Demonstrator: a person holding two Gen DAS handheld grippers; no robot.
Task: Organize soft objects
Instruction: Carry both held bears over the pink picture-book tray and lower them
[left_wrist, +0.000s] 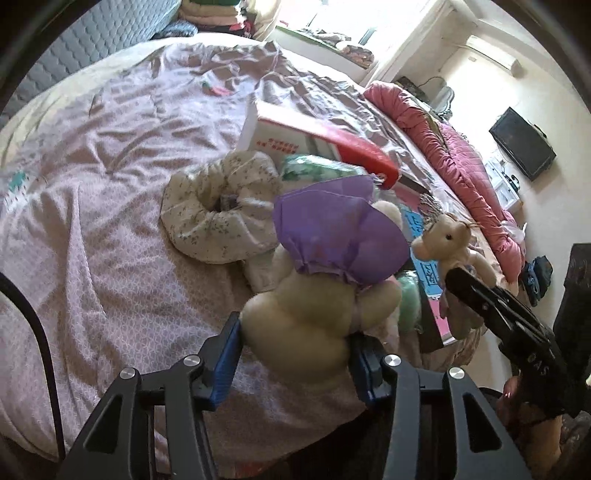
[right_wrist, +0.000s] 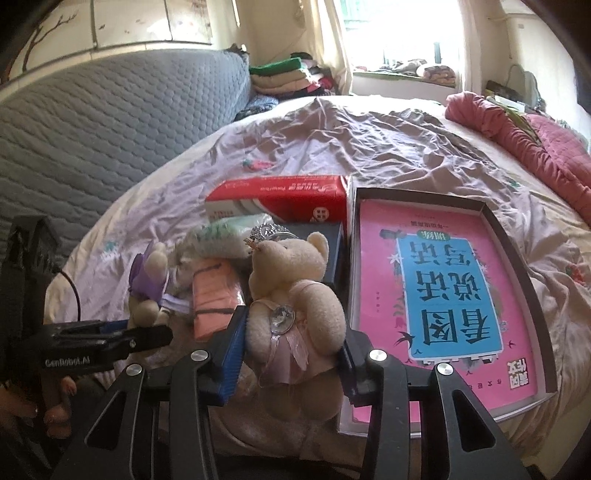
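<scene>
Room: Big bed (left_wrist: 110, 155) with a crinkly pale purple sheet fills what I see; a grey quilted headboard (right_wrist: 92, 122) stands at the far left and a bright window (right_wrist: 399, 33) at the back.
Left tongs: my left gripper (left_wrist: 295, 350) has its blue pads (left_wrist: 225, 362) squeezed on the bottom of a cream plush toy in a purple cloth cape (left_wrist: 325, 258). The jaws sit about halfway apart, with the toy filling the gap.
Purple toy: it looks lifted a bit off the sheet, near the front edge of the bed.
Bundle: a rolled-up white cloth with tiny flowers (left_wrist: 218, 210) lies on the sheet just left of the purple toy.
Red box: a red and white cardboard box (right_wrist: 280, 199) lies behind the toys, with a pale green soft pack (right_wrist: 229, 229) touching its front.
Orange pack: a flat orange packet (right_wrist: 214, 295) lies between the two toys.
Right tongs: my right gripper (right_wrist: 291, 350) is clamped tight on a cream teddy bear in a pink dress (right_wrist: 295, 295). The bear has a shiny gem on its chest and a little silver crown (right_wrist: 266, 232).
Tray: an open white box lid (right_wrist: 524, 258) sits just right of the bear, holding a pink and blue book (right_wrist: 443, 288).
Far right: a bunched pink quilt (right_wrist: 535, 147) lies along the bed edge.
</scene>
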